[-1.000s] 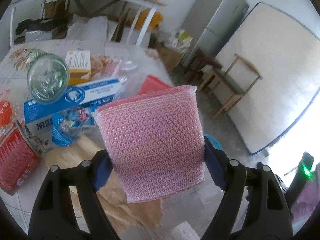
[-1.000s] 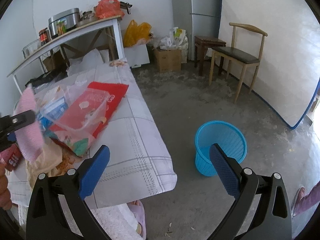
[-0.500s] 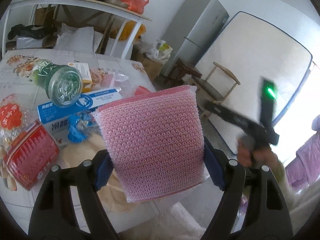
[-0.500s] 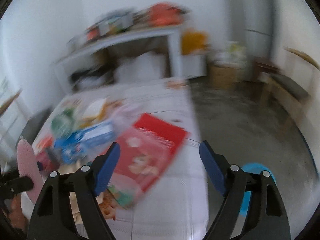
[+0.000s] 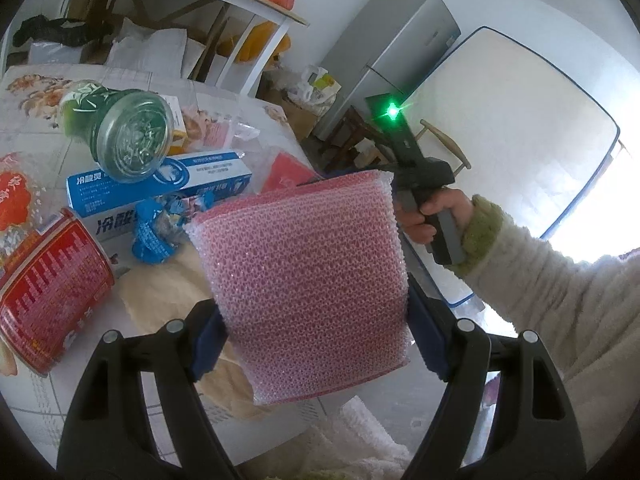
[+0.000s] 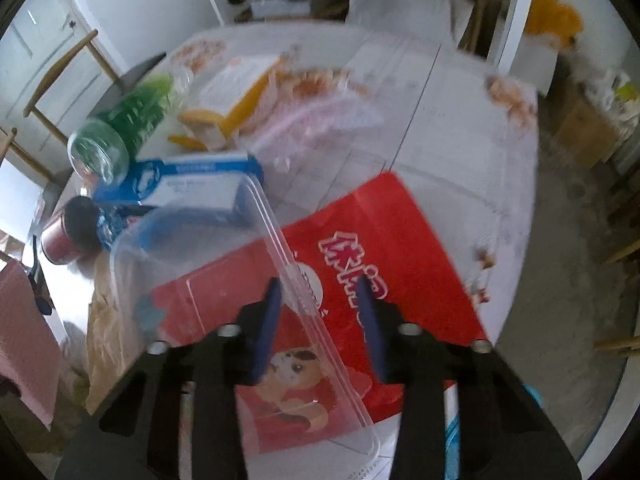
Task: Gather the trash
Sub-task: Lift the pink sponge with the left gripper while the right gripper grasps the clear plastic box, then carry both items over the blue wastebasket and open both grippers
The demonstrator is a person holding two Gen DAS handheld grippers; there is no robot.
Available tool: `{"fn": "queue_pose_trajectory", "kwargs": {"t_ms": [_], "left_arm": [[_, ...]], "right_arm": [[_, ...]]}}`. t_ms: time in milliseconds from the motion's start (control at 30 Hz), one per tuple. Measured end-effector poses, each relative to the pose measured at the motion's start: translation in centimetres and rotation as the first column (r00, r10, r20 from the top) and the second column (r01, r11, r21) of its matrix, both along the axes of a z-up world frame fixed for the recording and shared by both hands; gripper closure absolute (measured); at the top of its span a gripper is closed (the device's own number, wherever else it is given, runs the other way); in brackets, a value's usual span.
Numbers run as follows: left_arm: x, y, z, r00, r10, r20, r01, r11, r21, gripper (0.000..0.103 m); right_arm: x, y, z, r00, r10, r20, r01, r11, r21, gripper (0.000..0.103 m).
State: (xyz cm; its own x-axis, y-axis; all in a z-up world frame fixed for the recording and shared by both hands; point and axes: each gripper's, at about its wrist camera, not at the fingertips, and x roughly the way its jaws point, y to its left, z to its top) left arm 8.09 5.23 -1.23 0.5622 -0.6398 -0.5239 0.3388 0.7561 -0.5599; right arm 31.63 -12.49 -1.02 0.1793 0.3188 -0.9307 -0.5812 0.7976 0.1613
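Note:
My left gripper [image 5: 316, 332] is shut on a pink bubble-wrap pouch [image 5: 308, 276], held upright above the table's near edge. The pouch also shows at the left edge of the right wrist view [image 6: 24, 344]. My right gripper [image 6: 320, 300] is open, its jaws straddling the rim of a clear plastic tray [image 6: 224, 280] that lies on a red printed bag [image 6: 360, 264]. Whether the fingers touch the rim I cannot tell. The right gripper's handle and the hand on it show in the left wrist view [image 5: 424, 184].
On the table lie a green glass bottle [image 5: 124, 128], a blue-and-white box [image 5: 160, 188], a red can [image 5: 48, 300], a blue wrapper [image 5: 156, 228] and brown paper [image 5: 168, 292]. A blue bin edge [image 6: 532, 396] shows on the floor to the right. A shelf table, fridge and chairs stand behind.
My right gripper swung from facing the floor bin to the table, came down over the clear tray, and its jaws narrowed. The left gripper kept hold of the pouch.

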Motion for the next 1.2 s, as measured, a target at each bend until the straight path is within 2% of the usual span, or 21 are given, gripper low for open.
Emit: {"fn": "queue_pose_trajectory", "kwargs": {"t_ms": [100,233,333,433,533,600,633,700,800,867,933,967,1000,1067,1133,1200], "left_arm": [[0.1,0.0,-0.3,1.0,-0.003,-0.003,0.003,1.0,0.013,0.028],[0.1,-0.5,0.0,1.0,-0.014,0.0,0.014,0.999,0.04,0.028],[0.0,-1.2,0.9,0.999,-0.029,0.024,0.027,0.998,0.061,0.028],[0.1,-2.3,1.9,0.998,-0.052,0.041,0.049,0.996,0.072,0.028],[0.7,-4.0,3.0,0.996,-0.076,0.047,0.072,0.994,0.078,0.028],[1.7,-5.7,3.7,0.994,-0.106,0.04,0.102,0.991,0.082,0.028],[2.3,-6.8,4.1,0.992,-0.123,0.033,0.119,0.988,0.096,0.028],[3.7,-10.0,5.0,0.984,-0.174,0.023,0.168,0.973,0.157,0.028],[6.1,-15.9,5.7,0.959,-0.282,-0.01,0.276,0.932,0.234,0.028],[7.9,-20.2,5.4,0.932,-0.355,-0.068,0.36,0.895,0.262,0.028],[9.7,-25.9,4.7,0.889,-0.442,-0.122,0.457,0.839,0.295,0.027],[10.3,-28.7,3.9,0.871,-0.469,-0.147,0.49,0.804,0.337,0.027],[10.8,-30.9,3.1,0.855,-0.491,-0.168,0.516,0.773,0.368,0.027],[11.8,-36.0,0.5,0.808,-0.534,-0.247,0.587,0.695,0.416,0.027],[12.7,-39.7,-2.0,0.768,-0.553,-0.323,0.64,0.641,0.424,0.027],[13.7,-43.6,-5.0,0.741,-0.549,-0.387,0.672,0.588,0.451,0.027]], "right_arm": [[-0.8,-0.3,-0.2,1.0,-0.012,-0.016,0.012,1.0,0.012,0.095],[-2.2,-0.9,0.9,0.998,-0.054,0.035,0.052,0.997,0.051,0.099],[-4.1,-2.8,2.8,0.987,-0.136,0.083,0.125,0.985,0.123,0.099],[-5.7,-6.1,4.6,0.958,-0.27,0.1,0.238,0.938,0.252,0.099],[-7.7,-10.6,5.9,0.896,-0.436,0.082,0.37,0.837,0.404,0.099],[-9.5,-14.0,6.6,0.835,-0.545,0.078,0.451,0.758,0.472,0.099],[-11.2,-17.0,6.7,0.773,-0.631,0.059,0.52,0.685,0.51,0.099],[-13.5,-20.7,6.4,0.677,-0.736,0.034,0.611,0.587,0.532,0.099],[-18.8,-27.6,4.2,0.436,-0.9,0.032,0.797,0.402,0.451,0.099],[-21.5,-31.2,1.6,0.309,-0.951,-0.026,0.88,0.276,0.387,0.099],[-23.7,-33.9,-1.1,0.223,-0.97,-0.1,0.92,0.175,0.352,0.099],[-24.7,-35.1,-2.7,0.178,-0.976,-0.126,0.936,0.128,0.329,0.099],[-25.3,-35.8,-3.8,0.148,-0.979,-0.141,0.945,0.098,0.311,0.099],[-26.4,-37.7,-6.8,0.079,-0.978,-0.192,0.958,0.021,0.285,0.099],[-26.5,-39.1,-9.0,0.036,-0.977,-0.21,0.967,-0.019,0.253,0.099],[-26.0,-40.7,-11.4,-0.005,-0.971,-0.239,0.974,-0.059,0.218,0.099]]}}
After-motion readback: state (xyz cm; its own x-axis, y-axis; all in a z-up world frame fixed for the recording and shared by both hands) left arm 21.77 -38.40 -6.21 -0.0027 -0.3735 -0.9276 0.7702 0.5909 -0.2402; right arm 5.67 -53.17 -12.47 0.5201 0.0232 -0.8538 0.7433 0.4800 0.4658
